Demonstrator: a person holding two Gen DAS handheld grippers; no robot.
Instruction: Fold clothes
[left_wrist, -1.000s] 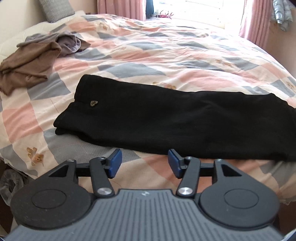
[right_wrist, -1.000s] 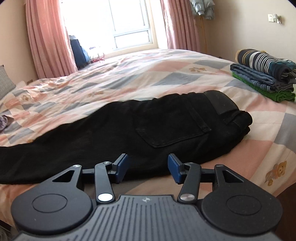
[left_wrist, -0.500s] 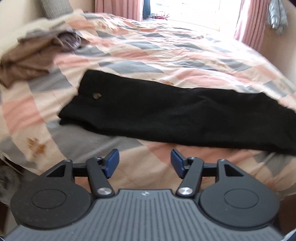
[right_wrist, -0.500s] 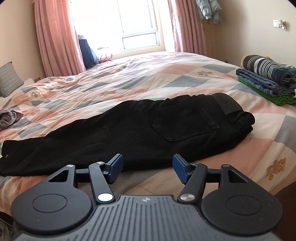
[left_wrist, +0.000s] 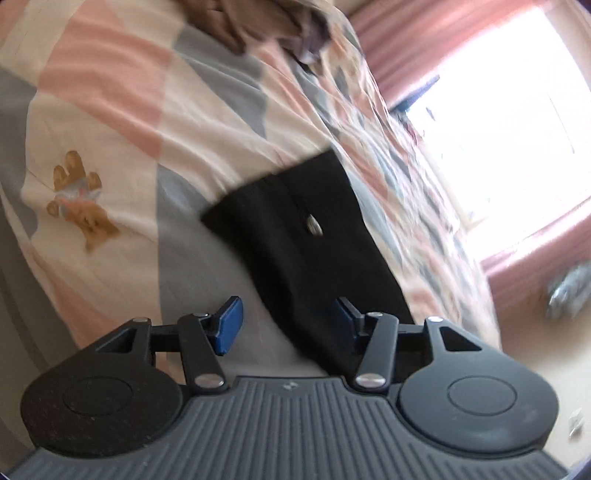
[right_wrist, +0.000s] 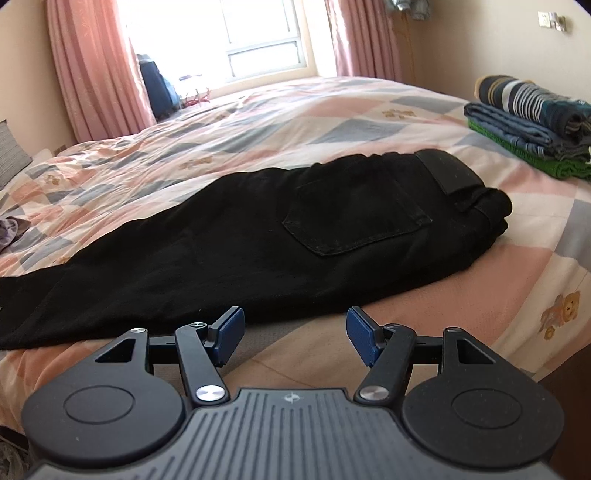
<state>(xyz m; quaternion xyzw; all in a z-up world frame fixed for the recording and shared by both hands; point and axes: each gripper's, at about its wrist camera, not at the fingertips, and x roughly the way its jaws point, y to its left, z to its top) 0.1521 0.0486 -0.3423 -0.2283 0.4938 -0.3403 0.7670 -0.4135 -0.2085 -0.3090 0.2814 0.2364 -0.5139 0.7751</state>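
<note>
Black trousers (right_wrist: 280, 236) lie flat on the bed, folded lengthwise, waistband to the right and legs running left. My right gripper (right_wrist: 294, 335) is open and empty, just in front of the trousers' near edge. In the left wrist view the picture is tilted and blurred; the leg end of the trousers (left_wrist: 306, 236) with a small metal tag lies ahead. My left gripper (left_wrist: 287, 322) is open, and the trouser leg runs down between its jaws, untouched as far as I can tell.
A patchwork quilt (right_wrist: 332, 118) in pink, grey and cream covers the bed. A stack of folded clothes (right_wrist: 532, 114) sits at the right. A crumpled brown and grey garment (left_wrist: 258, 22) lies beyond the leg end. Pink curtains (right_wrist: 96, 66) and a window stand behind.
My left gripper has swung and rolled sharply toward the leg end of the trousers, blurring its view. My right gripper has moved a little closer to the trousers' near edge. Both stay open.
</note>
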